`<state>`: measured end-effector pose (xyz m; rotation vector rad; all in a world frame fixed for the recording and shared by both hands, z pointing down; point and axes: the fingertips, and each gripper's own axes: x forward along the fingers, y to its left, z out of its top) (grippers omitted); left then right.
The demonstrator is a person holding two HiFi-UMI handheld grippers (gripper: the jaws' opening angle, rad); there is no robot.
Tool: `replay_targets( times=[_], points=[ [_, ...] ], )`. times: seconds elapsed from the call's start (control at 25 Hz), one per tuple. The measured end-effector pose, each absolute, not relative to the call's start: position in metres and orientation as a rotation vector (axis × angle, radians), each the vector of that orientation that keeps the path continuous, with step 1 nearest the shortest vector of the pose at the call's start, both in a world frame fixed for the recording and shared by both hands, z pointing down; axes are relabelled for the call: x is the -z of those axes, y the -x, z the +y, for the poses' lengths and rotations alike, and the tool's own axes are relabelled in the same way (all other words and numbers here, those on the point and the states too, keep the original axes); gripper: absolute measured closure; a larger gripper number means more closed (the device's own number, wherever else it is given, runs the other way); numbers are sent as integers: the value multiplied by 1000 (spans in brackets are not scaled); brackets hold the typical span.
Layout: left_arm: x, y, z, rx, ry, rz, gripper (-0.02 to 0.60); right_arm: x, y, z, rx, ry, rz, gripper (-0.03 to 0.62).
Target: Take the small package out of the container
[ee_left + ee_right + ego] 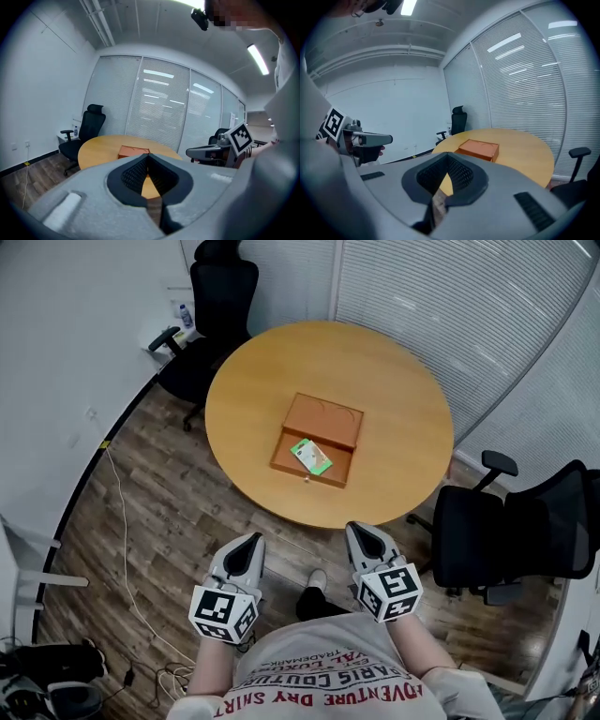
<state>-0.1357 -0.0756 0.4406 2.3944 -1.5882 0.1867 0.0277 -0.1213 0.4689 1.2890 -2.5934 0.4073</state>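
Well short of the counter (394, 381), both grippers hang over the wood floor (159, 512) at the 6 o'clock edge of the head view, in front of the person's shirt. The left gripper (251, 540) sits at about 7 o'clock from the counter's middle, the right gripper (360, 529) at about 5 o'clock, and both point toward 12 o'clock. Neither touches the counter.

Each gripper's own view shows its jaws closed tip to tip with nothing held between them; only the counter and floor show through the gap behind the tips.

On the round counter, near its middle, lies an orange box (323, 418), open, with its lid lying flat toward 12 o'clock and its tray toward 6 o'clock. The package (310, 457), small, white and green, lies flat in the tray, turned askew to the walls. It is well apart from both grippers.

One black chair (220, 306) stands at 11 o'clock from the counter, a second chair (506, 531) at 4 o'clock. A cable (122, 521) trails over the floor at 8 o'clock.
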Motion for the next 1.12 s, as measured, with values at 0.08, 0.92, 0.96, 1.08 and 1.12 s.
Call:
replay_targets(
  times=[0.08, 0.92, 0.96, 1.08, 1.12],
  points=[
    [-438, 132, -102, -193, -2411, -1572, 570, -468, -30, -147, -414, -1291, -2588, 586],
    [-433, 141, -284, -271, -2547, -1323, 569, -476, -11, -295, -473, -1450, -2472, 586],
    [-431, 144, -293, -275, -2561, -1306, 569, -478, -7, -300, -480, -1448, -2461, 586],
    [-432, 150, -317, -291, -2591, -1246, 569, -487, 5, -313, -492, -1454, -2401, 586],
    [-434, 151, -323, -296, -2602, -1221, 569, -491, 9, -317, -499, -1461, -2377, 586]
  ],
)
